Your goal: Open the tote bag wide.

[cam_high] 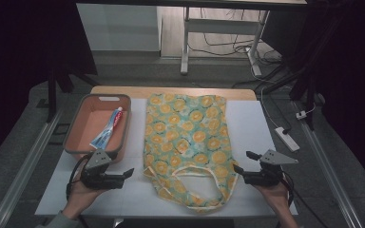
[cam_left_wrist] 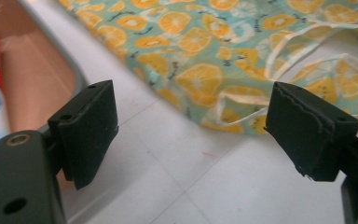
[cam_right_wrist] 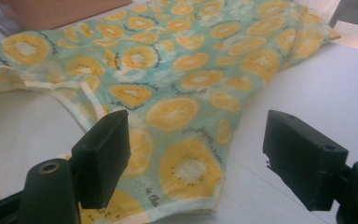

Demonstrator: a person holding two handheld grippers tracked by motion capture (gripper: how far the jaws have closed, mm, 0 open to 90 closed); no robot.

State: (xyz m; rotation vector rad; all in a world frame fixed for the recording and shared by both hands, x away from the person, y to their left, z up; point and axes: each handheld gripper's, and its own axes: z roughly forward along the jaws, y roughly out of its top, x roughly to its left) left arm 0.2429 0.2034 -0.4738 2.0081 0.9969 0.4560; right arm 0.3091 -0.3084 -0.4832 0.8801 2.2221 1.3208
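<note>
A cloth tote bag (cam_high: 186, 137) printed with orange and kiwi slices on teal lies flat at the middle of the white table (cam_high: 252, 123), its cream handles toward the near edge. My left gripper (cam_high: 126, 175) hovers open just left of the bag's near corner. In the left gripper view the bag's edge (cam_left_wrist: 200, 79) lies ahead of the wide-apart jaws of the left gripper (cam_left_wrist: 193, 121). My right gripper (cam_high: 245, 162) is open at the bag's near right corner. In the right gripper view the bag (cam_right_wrist: 186, 60) runs between the jaws of the right gripper (cam_right_wrist: 196, 140).
A pinkish tray (cam_high: 78, 128) stands at the table's left and holds a toothpaste tube (cam_high: 108, 129); its wall (cam_left_wrist: 32, 70) sits close to my left gripper. A power strip (cam_high: 286, 138) and cables lie on the floor to the right. Desk legs (cam_high: 185, 42) stand behind the table.
</note>
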